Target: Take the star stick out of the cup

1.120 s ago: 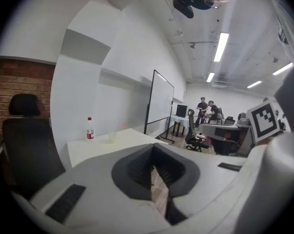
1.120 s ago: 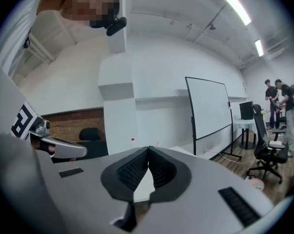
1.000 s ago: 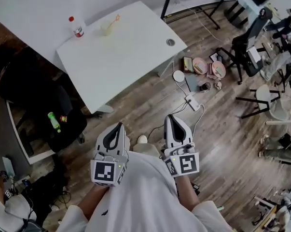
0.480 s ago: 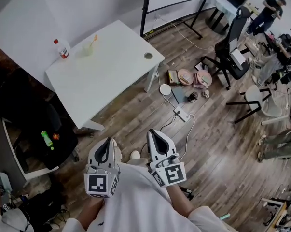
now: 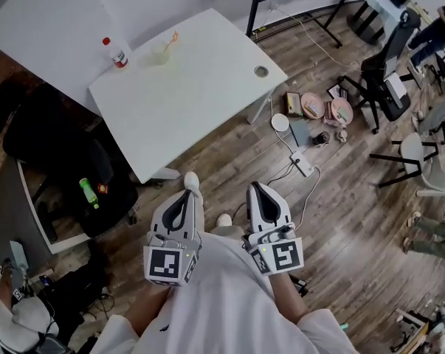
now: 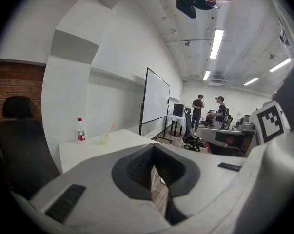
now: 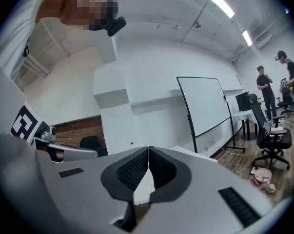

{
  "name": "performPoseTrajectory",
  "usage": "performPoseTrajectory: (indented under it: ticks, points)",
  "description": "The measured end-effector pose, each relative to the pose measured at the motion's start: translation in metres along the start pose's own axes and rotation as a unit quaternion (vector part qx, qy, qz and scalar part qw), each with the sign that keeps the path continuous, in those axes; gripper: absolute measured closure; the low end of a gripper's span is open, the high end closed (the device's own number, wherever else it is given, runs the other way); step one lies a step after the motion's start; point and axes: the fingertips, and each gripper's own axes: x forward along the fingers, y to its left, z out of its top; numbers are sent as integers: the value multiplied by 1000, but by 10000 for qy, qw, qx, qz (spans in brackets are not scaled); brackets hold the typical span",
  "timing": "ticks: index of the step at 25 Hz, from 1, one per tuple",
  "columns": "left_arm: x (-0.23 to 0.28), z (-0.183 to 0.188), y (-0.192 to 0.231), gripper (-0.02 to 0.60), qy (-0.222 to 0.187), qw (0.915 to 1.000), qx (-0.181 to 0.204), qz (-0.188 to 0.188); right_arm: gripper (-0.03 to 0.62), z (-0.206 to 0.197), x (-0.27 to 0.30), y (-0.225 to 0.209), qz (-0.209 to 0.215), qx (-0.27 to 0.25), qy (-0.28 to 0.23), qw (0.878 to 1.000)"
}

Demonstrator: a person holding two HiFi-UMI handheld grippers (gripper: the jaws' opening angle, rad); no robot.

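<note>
A small clear cup [image 5: 160, 53] stands at the far end of the white table [image 5: 185, 94], with the orange star stick [image 5: 172, 38] leaning out of it. The left gripper view shows the same cup [image 6: 103, 138] and stick [image 6: 110, 127] far off on the table. Both grippers hang close to my body over the wooden floor, well short of the table. My left gripper [image 5: 188, 193] is shut and empty, its jaws [image 6: 153, 150] meeting at the tips. My right gripper [image 5: 254, 186] is also shut with nothing in it [image 7: 148, 149].
A red-capped bottle [image 5: 117, 52] stands next to the cup. A black office chair [image 5: 60, 150] with a green bottle [image 5: 88, 190] sits left of the table. Dishes [image 5: 311, 105] and a power strip [image 5: 303, 165] lie on the floor. More chairs [image 5: 384, 72] stand right. People [image 6: 199, 109] stand far back.
The head view has swung left and then back right, so the table shifted in the picture. Both grippers stay shut near my body. A foot now shows ahead of the left gripper.
</note>
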Motion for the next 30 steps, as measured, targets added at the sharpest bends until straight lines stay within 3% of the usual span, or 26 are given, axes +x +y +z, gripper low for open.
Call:
performPoseTrajectory:
  ticks: [7, 11, 15, 19, 24, 30]
  points:
    - [55, 22, 56, 586, -44, 9999, -141, -83, 592, 15, 85, 0, -4, -141, 49, 9999]
    - [86, 44, 104, 588, -159, 9996, -195, -116, 592, 27, 146, 14, 84, -306, 99, 9994]
    - [112, 49, 152, 588, 44, 9996, -266, -131, 592, 32, 202, 26, 107, -350, 90, 9993]
    - [133, 59, 198, 588, -149, 9995, -278, -98, 592, 32, 252, 37, 165, -451, 164, 9987]
    - [177, 49, 261, 588, 292, 9979, -584, -18, 592, 22, 330, 49, 299, -532, 276, 9978]
    - [214, 48, 290, 588, 309, 9965, -724, 286, 592, 12, 383, 37, 607, -760, 415, 9944]
